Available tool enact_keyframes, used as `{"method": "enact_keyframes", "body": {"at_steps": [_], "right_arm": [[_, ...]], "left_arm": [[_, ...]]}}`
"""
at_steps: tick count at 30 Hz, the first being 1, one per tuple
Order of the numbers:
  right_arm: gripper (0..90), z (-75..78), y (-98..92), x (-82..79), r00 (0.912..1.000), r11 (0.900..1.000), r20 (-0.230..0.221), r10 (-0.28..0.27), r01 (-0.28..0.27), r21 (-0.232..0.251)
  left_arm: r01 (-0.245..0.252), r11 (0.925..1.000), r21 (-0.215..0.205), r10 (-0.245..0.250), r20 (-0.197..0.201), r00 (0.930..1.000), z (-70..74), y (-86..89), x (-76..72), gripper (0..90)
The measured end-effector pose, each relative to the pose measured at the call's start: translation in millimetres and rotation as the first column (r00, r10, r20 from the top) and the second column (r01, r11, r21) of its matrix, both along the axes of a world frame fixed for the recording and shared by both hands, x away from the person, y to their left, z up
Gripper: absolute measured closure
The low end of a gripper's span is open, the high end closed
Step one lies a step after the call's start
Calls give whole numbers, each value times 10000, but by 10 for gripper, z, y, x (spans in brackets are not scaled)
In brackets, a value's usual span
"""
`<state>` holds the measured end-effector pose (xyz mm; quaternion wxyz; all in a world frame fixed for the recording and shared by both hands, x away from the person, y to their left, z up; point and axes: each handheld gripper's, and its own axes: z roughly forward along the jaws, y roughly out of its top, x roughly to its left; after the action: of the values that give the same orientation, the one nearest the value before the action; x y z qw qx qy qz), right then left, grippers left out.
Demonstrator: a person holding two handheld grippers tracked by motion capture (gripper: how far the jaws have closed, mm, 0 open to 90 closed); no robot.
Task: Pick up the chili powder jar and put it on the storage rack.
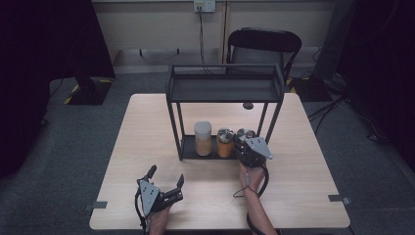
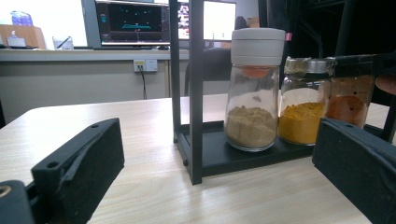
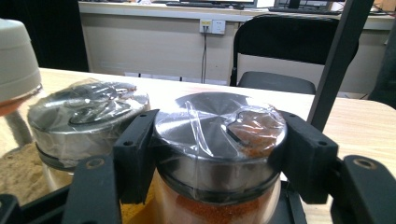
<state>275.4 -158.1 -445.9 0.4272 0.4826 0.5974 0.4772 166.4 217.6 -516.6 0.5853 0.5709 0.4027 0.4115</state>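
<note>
We find the left gripper [image 1: 166, 182] near the table's [image 1: 147, 132] front edge, jaws spread wide with nothing between them, well short of the black rack [image 1: 225, 88]. On the rack's lower shelf we note three jars in a row: a white-capped jar [image 1: 203, 138] of tan powder at left, a yellow-powder jar [image 1: 225, 142] in the middle, and a red-powder jar [image 3: 219, 154] at right (metal lid, wrapped in clear film). The right gripper [image 3: 219, 149] has its jaws closed on this last jar just below the lid. A black chair [image 1: 264, 46] stands beyond the table.
</note>
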Motion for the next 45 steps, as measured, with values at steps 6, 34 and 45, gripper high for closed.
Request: {"method": "enact_keyframes", "body": {"at_steps": [6,34,45], "right_arm": [[346,-19,7,1,10000,10000,36,-36,36,81],[315,3,54,-40,9991,9995,316,-278,283,-159],[320,25,44,-46,9987,9998,473,-174,178,-80]], "left_arm": [[2,10000,11,-2,-7,10000,2,0,0,16],[1,10000,20,-1,-12,10000,3,-1,1,16],[-4,10000,18,4,-8,10000,2,-2,0,16]]}}
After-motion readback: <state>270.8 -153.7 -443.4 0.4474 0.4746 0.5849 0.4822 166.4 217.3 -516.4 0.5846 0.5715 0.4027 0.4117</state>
